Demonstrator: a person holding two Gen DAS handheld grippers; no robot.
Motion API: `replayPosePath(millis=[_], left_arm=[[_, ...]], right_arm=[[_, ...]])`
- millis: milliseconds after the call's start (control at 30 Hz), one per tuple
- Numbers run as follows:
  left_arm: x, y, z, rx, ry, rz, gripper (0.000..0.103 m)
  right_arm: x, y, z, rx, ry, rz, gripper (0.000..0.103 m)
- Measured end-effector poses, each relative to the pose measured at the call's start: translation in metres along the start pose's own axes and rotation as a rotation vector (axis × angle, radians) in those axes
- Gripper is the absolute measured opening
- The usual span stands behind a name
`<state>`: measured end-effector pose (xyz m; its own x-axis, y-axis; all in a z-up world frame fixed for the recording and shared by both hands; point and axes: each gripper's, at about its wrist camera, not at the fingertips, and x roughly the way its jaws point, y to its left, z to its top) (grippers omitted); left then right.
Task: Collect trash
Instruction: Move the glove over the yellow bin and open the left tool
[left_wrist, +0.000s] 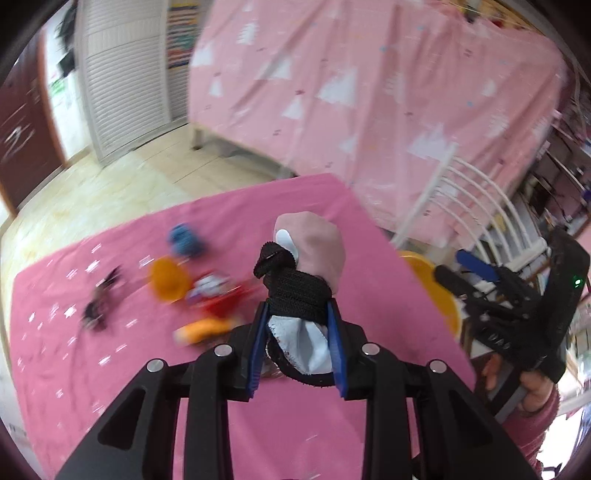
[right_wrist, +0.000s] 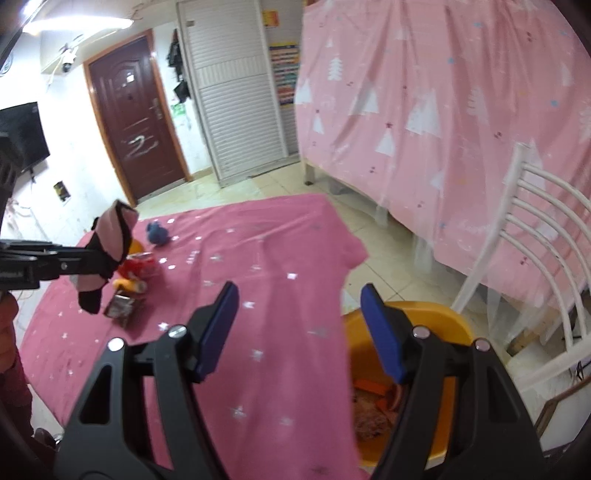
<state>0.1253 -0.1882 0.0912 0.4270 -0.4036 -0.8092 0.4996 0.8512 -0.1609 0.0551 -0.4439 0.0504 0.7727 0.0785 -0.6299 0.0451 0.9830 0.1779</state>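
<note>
A: Left wrist view: the left gripper (left_wrist: 297, 341) is seen at lower centre with its blue pads narrowed onto a pink-and-black wrist brace (left_wrist: 306, 269), a white lining being pinched between them. The brace is held clear above the pink cloth (left_wrist: 295, 424).

B: And in the right wrist view?

A: The right gripper (right_wrist: 299, 328) is shown at lower centre, its jaws held wide with nothing between them. The orange bin (right_wrist: 458, 332) is found at lower right, just past the cloth's edge, with scraps already inside. The same brace (right_wrist: 110, 251) is seen hanging at the left edge.

B: What remains to be gathered?

A: A blurred cluster is left on the cloth at centre left of the left wrist view: a blue crumpled lump (left_wrist: 184, 238), an orange piece (left_wrist: 168, 278), red wrappers (left_wrist: 221, 295) and a dark scrap (left_wrist: 98, 306). Exact kinds cannot be told.

B: How should the carry be done well?

A: The grip should be kept firm, since only the soft lining appears to be caught. The brace should be brought fully over the bin's mouth before release, so that the dangling strap is not left draped over the rim. The white chair (right_wrist: 535, 236) beside the bin should be avoided.
</note>
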Motion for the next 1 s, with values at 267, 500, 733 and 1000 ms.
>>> replayPosePath(millis=[267, 500, 733, 1000], left_arm=[[0.048, -0.089, 0.031, 0.038, 0.027, -0.116, 0.024], [0.101, -0.14, 0.033, 0.016, 0.097, -0.223, 0.025], [0.123, -0.161, 0.023, 0.018, 0.166, -0.297, 0.052], [0.1, -0.15, 0.026, 0.032, 0.122, -0.27, 0.052]], right_arm=[[-0.021, -0.053, -0.008, 0.079, -0.03, -0.085, 0.066], [-0.037, -0.089, -0.017, 0.143, -0.046, -0.138, 0.066], [-0.044, -0.1, -0.024, 0.165, -0.048, -0.153, 0.066], [-0.041, -0.087, -0.021, 0.144, -0.044, -0.14, 0.066]])
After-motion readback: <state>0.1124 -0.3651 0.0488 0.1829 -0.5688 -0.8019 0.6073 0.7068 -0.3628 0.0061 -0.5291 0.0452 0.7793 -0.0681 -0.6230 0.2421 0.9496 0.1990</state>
